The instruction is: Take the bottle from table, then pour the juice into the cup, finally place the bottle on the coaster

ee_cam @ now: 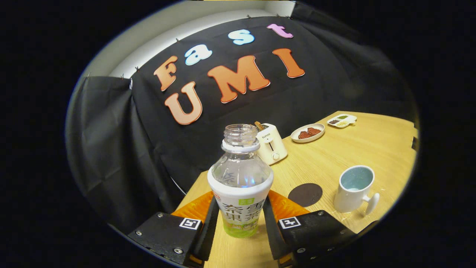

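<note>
Your tool (240, 219) has the bottle (240, 186) between its two fingers, closed in on the labelled lower part from both sides, so both fingers press against it and the grip looks firm. The bottle stands roughly upright in that grip, its cap off and the open neck pointing up; the clear upper part shows through, and you cannot tell from here how much juice is inside. Whether the base rests on the wooden counter (334, 160) or hangs just above it is hard to judge, since the lower end sits low between the fingers. Ahead of your right finger, a dark round coaster (305, 194) lies flat on the counter, near the bottle but apart from it. Just beside the coaster, further to the right, the white cup (353, 190) stands upright with its handle turned toward you and its mouth open; its inside looks pale. Beyond the bottle, against the black cloth wall, a white toaster (271, 144) stands with something brown poking out of its slot. Further back to the right lies an oval white plate (308, 133) carrying a few reddish-brown pieces, and beyond that a small divided white tray (341, 120) with dark and greenish bits in its compartments, well apart from the cup and coaster
</note>
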Tool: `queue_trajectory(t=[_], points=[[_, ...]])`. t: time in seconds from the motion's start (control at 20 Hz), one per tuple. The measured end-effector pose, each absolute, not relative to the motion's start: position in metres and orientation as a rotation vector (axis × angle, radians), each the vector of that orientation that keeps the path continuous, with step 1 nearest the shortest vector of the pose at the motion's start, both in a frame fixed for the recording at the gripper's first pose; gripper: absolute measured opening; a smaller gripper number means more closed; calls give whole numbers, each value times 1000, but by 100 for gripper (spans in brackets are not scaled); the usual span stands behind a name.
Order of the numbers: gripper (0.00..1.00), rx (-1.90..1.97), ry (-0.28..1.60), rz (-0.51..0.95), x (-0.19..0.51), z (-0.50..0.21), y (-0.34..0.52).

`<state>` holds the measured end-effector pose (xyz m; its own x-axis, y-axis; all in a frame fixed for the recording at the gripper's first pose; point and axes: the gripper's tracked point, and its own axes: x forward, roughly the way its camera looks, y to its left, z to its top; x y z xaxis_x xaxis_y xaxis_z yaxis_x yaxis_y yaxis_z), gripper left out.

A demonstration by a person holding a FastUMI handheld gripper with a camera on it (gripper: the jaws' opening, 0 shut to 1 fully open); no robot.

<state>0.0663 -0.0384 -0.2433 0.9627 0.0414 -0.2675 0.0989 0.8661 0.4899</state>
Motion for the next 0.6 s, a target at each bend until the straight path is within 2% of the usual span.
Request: queue_trajectory(t=[0.6], points=[[62, 944, 232, -38, 74, -233, -59]])
